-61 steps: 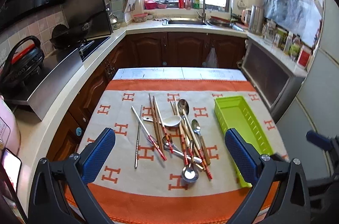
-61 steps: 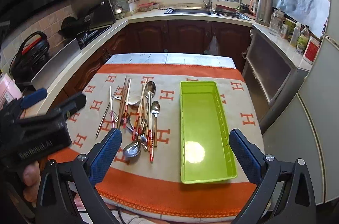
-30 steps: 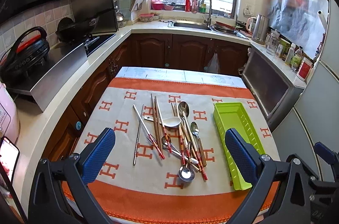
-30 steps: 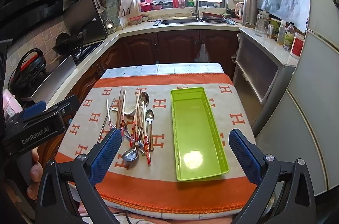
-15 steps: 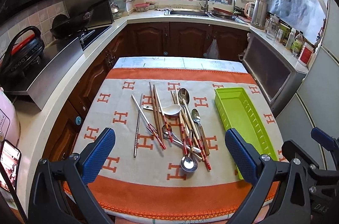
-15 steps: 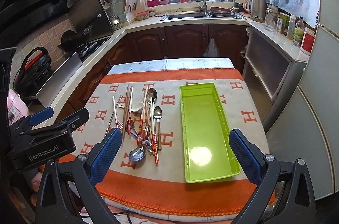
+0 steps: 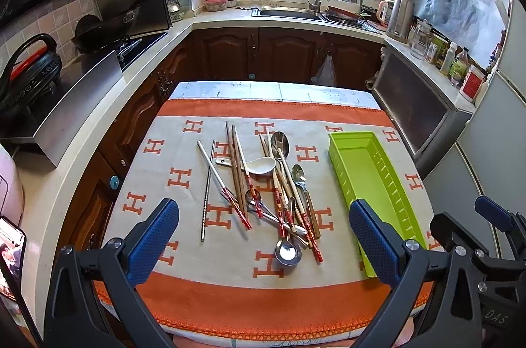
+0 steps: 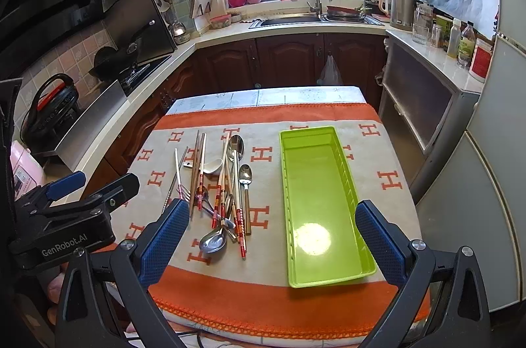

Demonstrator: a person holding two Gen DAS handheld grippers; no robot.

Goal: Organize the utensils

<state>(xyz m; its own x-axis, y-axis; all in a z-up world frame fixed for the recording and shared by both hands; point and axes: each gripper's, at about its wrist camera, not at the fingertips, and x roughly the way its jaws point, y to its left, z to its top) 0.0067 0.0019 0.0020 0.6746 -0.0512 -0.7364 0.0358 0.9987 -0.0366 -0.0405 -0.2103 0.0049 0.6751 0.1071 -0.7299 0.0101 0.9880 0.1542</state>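
Observation:
A loose pile of utensils (image 7: pixel 269 183) (image 8: pixel 220 183) lies mid-table on an orange and cream cloth: wooden and metal chopsticks, steel spoons, a white ceramic spoon (image 7: pixel 259 165). A lime-green tray (image 7: pixel 374 186) (image 8: pixel 320 200) sits empty to the pile's right. My left gripper (image 7: pixel 263 236) hangs open above the near table edge, in front of the pile, holding nothing. My right gripper (image 8: pixel 269 236) is open too, hovering near the front edge between pile and tray. The left gripper's body shows at the left of the right wrist view.
The cloth-covered table (image 8: pixel 263 114) stands in a U-shaped kitchen. A stove counter with a wok (image 7: pixel 108 29) runs along the left, a sink (image 7: pixel 289 12) lies at the back, and a counter with bottles and a fridge (image 8: pixel 493 183) flank the right. A phone (image 7: pixel 11 259) sits near left.
Both grippers have drifted slightly over the near table edge, shifting the views a little; both stay open. The utensils and tray have not moved.

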